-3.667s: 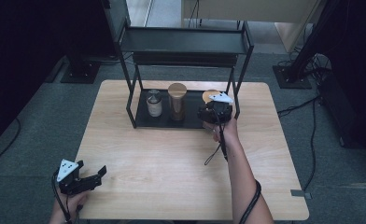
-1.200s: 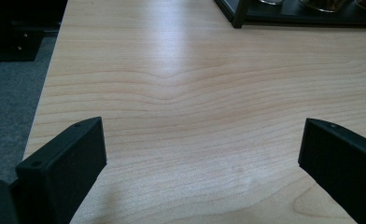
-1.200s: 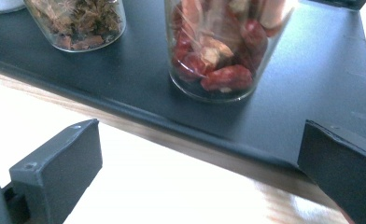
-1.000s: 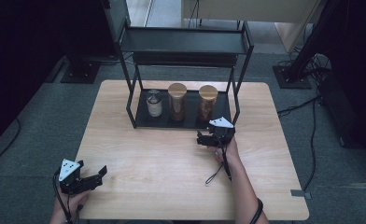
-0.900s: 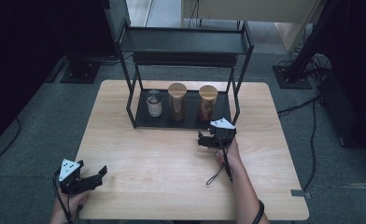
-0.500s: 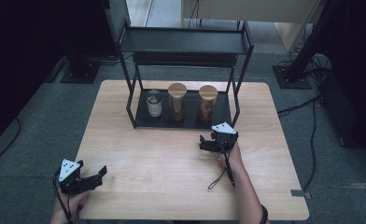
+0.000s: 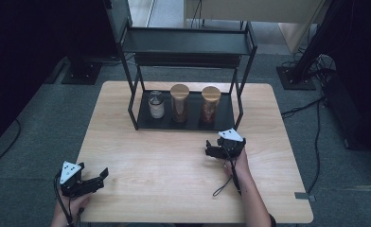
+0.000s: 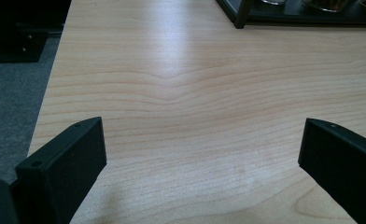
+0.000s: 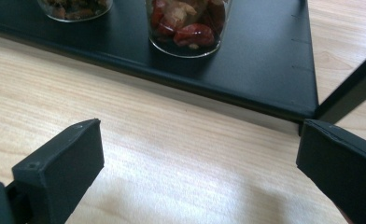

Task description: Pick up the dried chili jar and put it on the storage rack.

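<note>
My right tool (image 7: 217,150) sits wide, empty, near the red-filled jar (image 7: 210,104); a careless swing could clip the rack (image 7: 240,101). Left tool (image 7: 86,182): wide, idle.

Both grippers are showing matte black bodies, the left gripper (image 7: 82,182) and the right gripper (image 7: 221,147) each wearing a pale grey three-cornered plate on top. A thin black cable is trailing from each, the right one running back along a bare forearm. Up close, the jaws are looking like blocky black slabs with flat faces, a small screw hole sitting in a corner.
</note>
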Available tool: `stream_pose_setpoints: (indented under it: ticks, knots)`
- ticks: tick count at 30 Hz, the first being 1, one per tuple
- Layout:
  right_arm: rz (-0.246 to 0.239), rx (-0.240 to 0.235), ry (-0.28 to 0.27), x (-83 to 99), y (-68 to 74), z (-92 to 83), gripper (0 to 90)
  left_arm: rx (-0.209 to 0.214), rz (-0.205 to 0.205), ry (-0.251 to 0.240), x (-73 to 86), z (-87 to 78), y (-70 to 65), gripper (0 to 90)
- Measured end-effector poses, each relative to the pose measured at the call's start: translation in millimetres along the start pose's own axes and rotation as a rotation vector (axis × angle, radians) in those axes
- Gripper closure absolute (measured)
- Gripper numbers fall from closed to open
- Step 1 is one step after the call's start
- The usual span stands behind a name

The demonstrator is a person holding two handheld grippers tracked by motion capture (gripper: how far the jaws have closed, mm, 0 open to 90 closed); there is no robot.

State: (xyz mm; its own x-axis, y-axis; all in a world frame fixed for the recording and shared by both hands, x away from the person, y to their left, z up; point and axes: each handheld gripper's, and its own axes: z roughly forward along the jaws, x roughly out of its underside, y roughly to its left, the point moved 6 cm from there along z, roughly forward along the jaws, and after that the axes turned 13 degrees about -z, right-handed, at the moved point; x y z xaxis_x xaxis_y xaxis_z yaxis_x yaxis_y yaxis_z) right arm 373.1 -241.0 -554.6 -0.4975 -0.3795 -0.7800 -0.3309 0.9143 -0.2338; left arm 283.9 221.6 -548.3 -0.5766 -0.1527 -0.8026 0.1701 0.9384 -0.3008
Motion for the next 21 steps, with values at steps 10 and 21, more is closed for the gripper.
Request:
stream_pose_setpoints:
  ticks: [10, 21]
  knots:
    - [-0.016, 0.005, -0.007, 9.6, 1.9, -13.6, 1.5, -0.001, 0.000, 0.000, 0.0, 0.1, 0.0, 1.1]
    - [-0.017, -0.005, -0.013, 18.2, 3.6, -26.2, 1.5, -0.005, 0.003, -0.002, 0.1, 0.0, -0.2, 1.1]
